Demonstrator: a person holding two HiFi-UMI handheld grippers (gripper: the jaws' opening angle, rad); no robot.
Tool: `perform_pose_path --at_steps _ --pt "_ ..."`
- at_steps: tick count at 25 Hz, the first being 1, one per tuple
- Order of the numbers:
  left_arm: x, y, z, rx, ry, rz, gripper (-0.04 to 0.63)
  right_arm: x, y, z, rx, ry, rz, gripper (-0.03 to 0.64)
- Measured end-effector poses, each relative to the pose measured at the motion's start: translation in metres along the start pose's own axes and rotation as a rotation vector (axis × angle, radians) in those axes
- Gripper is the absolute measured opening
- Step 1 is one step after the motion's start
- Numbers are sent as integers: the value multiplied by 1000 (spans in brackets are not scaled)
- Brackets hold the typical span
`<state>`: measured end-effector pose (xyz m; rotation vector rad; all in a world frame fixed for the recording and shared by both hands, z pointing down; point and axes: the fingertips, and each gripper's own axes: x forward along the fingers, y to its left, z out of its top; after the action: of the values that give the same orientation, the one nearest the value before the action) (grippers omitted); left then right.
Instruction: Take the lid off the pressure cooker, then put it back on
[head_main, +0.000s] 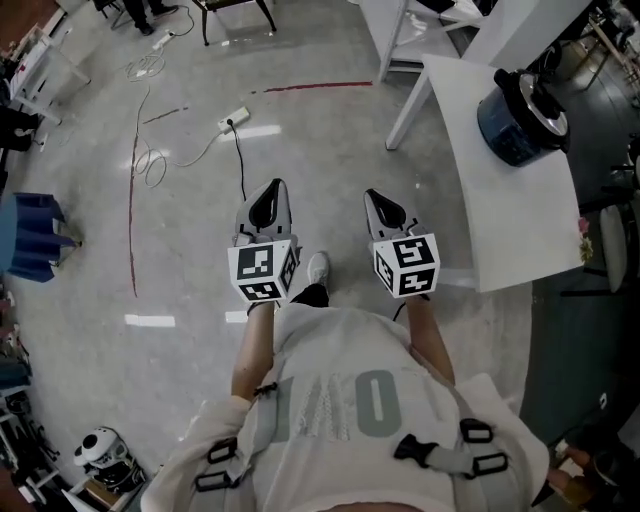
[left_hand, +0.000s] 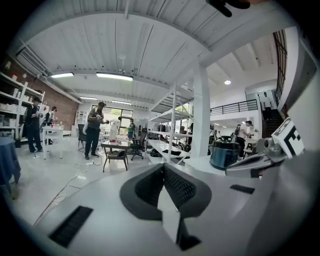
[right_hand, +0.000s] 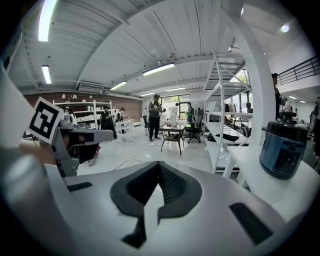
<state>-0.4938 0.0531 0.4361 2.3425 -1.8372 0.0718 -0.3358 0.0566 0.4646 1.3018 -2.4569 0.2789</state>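
A dark blue pressure cooker (head_main: 520, 115) with its black lid on stands on a white table (head_main: 505, 210) at the upper right of the head view. It also shows in the right gripper view as the pressure cooker (right_hand: 282, 147) and in the left gripper view as the pressure cooker (left_hand: 224, 153). My left gripper (head_main: 270, 192) and right gripper (head_main: 378, 200) are held side by side over the floor, left of the table, well short of the cooker. Both are shut with nothing between the jaws, as the left gripper (left_hand: 162, 167) and right gripper (right_hand: 159, 165) views show.
A power strip (head_main: 233, 119) and cables (head_main: 150, 160) lie on the grey floor ahead. A blue bin (head_main: 30, 235) stands at the left. Several people (left_hand: 95, 130) stand among tables and white shelving (right_hand: 220, 125) farther off. A chair (head_main: 235, 15) is at the top.
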Motion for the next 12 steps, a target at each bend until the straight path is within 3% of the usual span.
perform_pose_path --at_steps 6,12 --pt "53 45 14 -29 -14 -12 17 55 -11 25 -3 15 -34 9" --pt "84 55 6 -46 26 -10 18 89 -19 37 27 13 -19 9"
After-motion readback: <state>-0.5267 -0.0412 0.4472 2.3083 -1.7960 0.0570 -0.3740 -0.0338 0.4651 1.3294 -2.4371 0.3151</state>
